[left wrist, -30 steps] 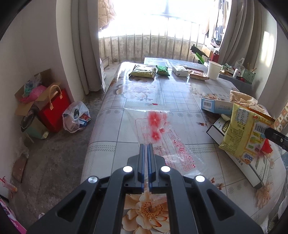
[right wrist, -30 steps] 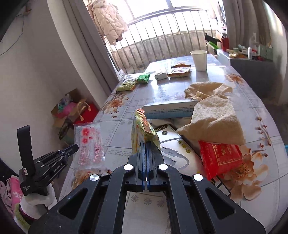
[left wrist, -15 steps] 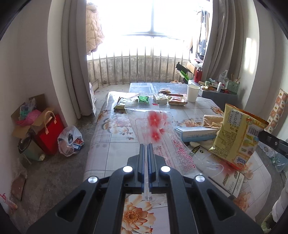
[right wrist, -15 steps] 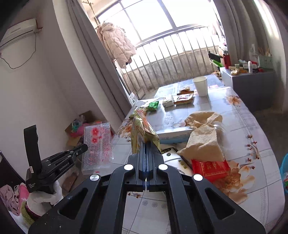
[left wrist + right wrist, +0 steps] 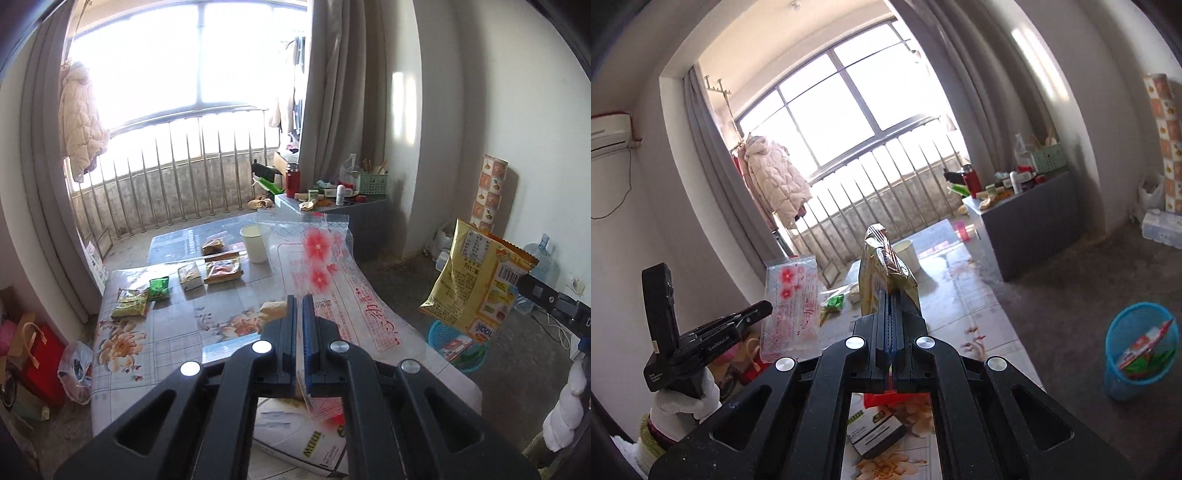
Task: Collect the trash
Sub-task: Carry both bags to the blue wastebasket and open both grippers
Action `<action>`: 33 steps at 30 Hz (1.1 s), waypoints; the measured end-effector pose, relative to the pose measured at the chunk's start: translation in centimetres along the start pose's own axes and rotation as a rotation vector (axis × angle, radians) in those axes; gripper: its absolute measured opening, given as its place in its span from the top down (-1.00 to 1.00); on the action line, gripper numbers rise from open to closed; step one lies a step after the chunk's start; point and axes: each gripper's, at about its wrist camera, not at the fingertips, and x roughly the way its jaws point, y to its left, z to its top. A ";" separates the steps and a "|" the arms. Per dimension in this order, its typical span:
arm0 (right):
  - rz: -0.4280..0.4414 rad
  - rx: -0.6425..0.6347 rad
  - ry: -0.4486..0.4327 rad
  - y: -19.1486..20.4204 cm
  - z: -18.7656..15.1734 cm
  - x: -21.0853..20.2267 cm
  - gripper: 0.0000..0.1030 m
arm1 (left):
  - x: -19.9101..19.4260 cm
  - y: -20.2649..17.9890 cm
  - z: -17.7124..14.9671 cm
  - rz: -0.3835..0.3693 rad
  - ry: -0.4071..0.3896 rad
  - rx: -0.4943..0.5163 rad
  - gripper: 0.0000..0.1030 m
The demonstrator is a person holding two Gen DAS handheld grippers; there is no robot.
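Observation:
My left gripper (image 5: pixel 299 306) is shut on a clear plastic bag with red flowers (image 5: pixel 325 266) and holds it up above the table; the bag also shows in the right wrist view (image 5: pixel 792 306). My right gripper (image 5: pixel 891 302) is shut on a yellow snack bag (image 5: pixel 882 273), which also shows at the right of the left wrist view (image 5: pixel 476 280). A blue mesh trash basket (image 5: pixel 1141 347) with wrappers in it stands on the floor to the right; it also shows in the left wrist view (image 5: pixel 454 347).
The floral table (image 5: pixel 147 332) holds several snack packets (image 5: pixel 131 302), a paper cup (image 5: pixel 254 243), and a box (image 5: pixel 877 432) near the front. A grey cabinet (image 5: pixel 1027 218) with clutter stands at the back right. Bags (image 5: pixel 33 354) lie on the floor at the left.
Both grippers have lifted higher and swung right with their bags. The blue trash basket has come into view on the floor.

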 end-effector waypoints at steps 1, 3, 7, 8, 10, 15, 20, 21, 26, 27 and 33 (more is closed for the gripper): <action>-0.036 0.006 -0.018 -1.2 0.3 -0.8 1.00 | 0.9 -1.6 0.7 -0.035 0.002 0.019 0.95; -0.114 0.018 -0.046 -3.7 0.7 -2.3 1.00 | 2.9 -4.8 2.0 -0.108 0.018 0.052 0.95; -0.264 0.059 -0.075 -9.1 0.8 -4.6 1.00 | 8.3 -11.7 4.0 -0.242 0.097 0.110 0.95; -0.307 0.073 -0.073 -10.5 0.8 -4.9 1.00 | 9.8 -13.5 4.1 -0.265 0.118 0.129 0.95; -0.363 0.115 -0.065 -13.5 0.5 -5.2 1.00 | 13.2 -17.2 4.5 -0.312 0.181 0.157 0.95; -0.491 0.226 -0.013 -21.0 -0.8 -4.4 1.00 | 22.6 -26.2 3.6 -0.345 0.350 0.252 0.95; -0.556 0.337 0.036 -27.9 -1.8 -1.9 1.00 | 31.6 -33.2 1.0 -0.326 0.490 0.346 0.95; -0.564 0.361 0.049 -29.1 -2.0 -1.0 1.00 | 33.3 -34.5 0.4 -0.321 0.517 0.361 0.95; -0.607 0.444 0.107 -34.0 -2.4 2.4 1.00 | 40.9 -38.9 -2.9 -0.285 0.645 0.394 0.95; -0.618 0.458 0.118 -34.9 -2.4 3.0 1.00 | 42.4 -39.6 -3.6 -0.285 0.675 0.389 0.95; -0.644 0.547 0.169 -40.6 -2.8 6.9 0.89 | 48.8 -42.0 -6.1 -0.291 0.782 0.318 0.84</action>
